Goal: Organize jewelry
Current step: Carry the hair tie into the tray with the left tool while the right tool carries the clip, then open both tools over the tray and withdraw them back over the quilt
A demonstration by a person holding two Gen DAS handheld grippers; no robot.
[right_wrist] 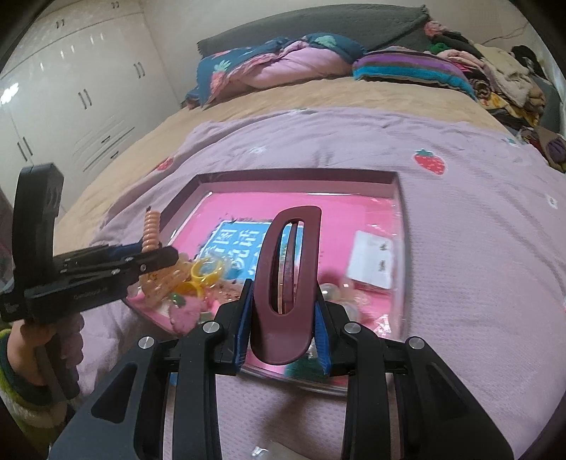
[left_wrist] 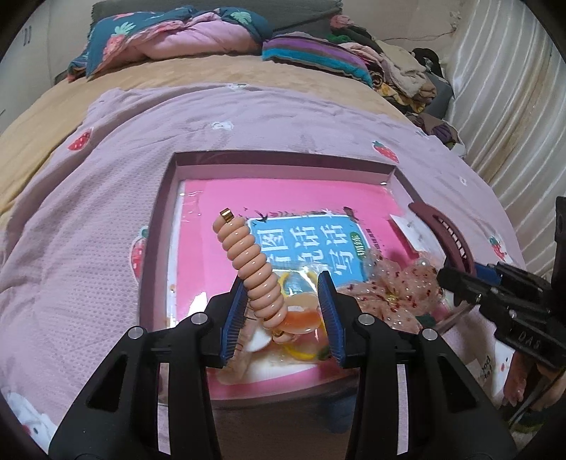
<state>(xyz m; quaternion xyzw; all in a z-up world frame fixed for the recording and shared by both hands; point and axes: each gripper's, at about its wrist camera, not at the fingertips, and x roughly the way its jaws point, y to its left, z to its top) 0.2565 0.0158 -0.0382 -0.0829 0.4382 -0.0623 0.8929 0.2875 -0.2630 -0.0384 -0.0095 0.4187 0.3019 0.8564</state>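
The bed (right_wrist: 318,92) fills the room's middle, covered by a tan sheet (left_wrist: 148,74) with a lilac strawberry-print blanket (left_wrist: 283,120) spread over its near part. At the bed's head stands a grey headboard (right_wrist: 318,24), and against it lie a bunched teal-and-pink quilt (right_wrist: 276,60) and a striped pillow (right_wrist: 406,67). Left of the bed a glossy white wardrobe (right_wrist: 70,88) (dark handles, bright reflections of light) lines the wall. Right of the bed, heaped clothes (left_wrist: 399,70) pile up beside a pale satin curtain (left_wrist: 506,106).
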